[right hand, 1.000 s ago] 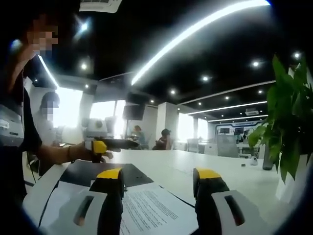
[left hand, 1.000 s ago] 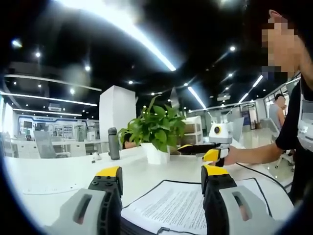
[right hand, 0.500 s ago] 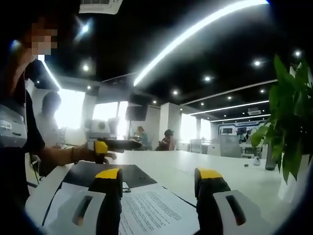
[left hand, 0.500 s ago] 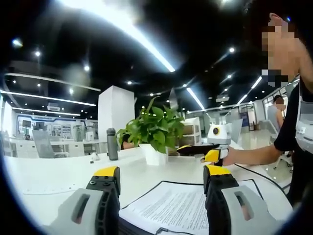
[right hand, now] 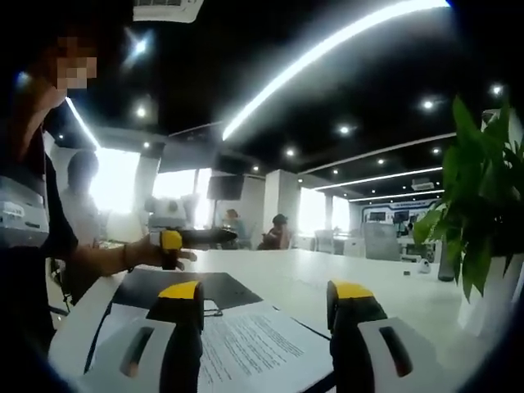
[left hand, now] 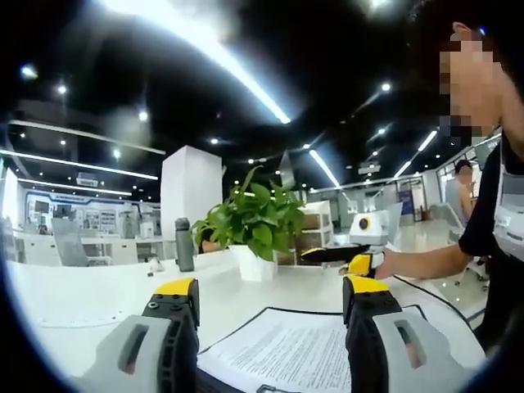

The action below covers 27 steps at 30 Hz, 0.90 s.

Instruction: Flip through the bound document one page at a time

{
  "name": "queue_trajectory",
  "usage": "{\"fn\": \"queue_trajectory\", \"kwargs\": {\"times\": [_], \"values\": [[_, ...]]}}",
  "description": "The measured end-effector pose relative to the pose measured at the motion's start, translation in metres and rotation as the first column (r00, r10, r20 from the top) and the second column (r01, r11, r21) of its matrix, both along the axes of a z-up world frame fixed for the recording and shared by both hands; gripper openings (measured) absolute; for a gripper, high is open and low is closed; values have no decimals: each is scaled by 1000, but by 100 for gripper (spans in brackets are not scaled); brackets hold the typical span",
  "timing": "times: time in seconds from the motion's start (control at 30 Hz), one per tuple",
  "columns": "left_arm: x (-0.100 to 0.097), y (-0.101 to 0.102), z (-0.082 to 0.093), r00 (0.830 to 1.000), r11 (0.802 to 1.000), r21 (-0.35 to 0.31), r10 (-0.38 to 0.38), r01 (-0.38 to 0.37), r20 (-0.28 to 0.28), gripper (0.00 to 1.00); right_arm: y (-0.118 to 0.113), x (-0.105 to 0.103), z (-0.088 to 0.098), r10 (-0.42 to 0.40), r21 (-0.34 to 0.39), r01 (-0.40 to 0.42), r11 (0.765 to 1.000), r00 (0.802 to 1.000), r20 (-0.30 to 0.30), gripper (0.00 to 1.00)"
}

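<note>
Since one second ago both views have shifted only slightly, which indicates small hand motion; the bound document (left hand: 286, 356) has not changed position on the desk (left hand: 90, 299). The left claw (left hand: 266, 291) and the right claw (right hand: 266, 293) each hover just above the printed top page, jaws spread apart and holding nothing. In the right gripper view the black cover (right hand: 176, 288) lies folded open beyond the page. A potted plant (left hand: 250, 225) and a dark bottle (left hand: 184, 243) stand farther back on the desk. Risk, as a judgement: smooth jaw tips may pinch several sheets together, or skid and crease the page, if the approach to the edge is too steep. The binding, the near page edges and the printed text are cut off or illegible.
</note>
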<state>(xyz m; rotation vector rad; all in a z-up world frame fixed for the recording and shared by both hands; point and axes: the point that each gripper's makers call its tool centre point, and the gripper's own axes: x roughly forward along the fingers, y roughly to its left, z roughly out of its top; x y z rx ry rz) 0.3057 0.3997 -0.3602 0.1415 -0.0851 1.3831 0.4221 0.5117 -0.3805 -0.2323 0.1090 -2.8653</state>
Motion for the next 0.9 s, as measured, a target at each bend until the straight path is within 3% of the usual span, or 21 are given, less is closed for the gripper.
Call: {"fn": "queue_trajectory", "kwargs": {"times": [0.23, 0.53, 0.7, 0.87, 0.9], "values": [[5, -1, 6, 1000, 1000, 16, -5, 5, 11, 72, -3, 13, 3, -21, 16, 21, 1000, 1000, 0, 63], [20, -11, 1, 1000, 1000, -1, 1, -1, -2, 72, -13, 18, 0, -25, 3, 25, 1000, 1000, -4, 63], [20, -18, 2, 1000, 1000, 6, 22, -22, 0, 72, -16, 20, -2, -26, -13, 26, 1000, 1000, -4, 63], [14, -15, -4, 999, 999, 28, 36, -36, 19, 72, -7, 16, -3, -48, -16, 48, 999, 998, -40, 63], [14, -14, -8, 999, 999, -3, 40, -40, 12, 72, -7, 16, -1, -48, -17, 47, 999, 998, -41, 63]]}}
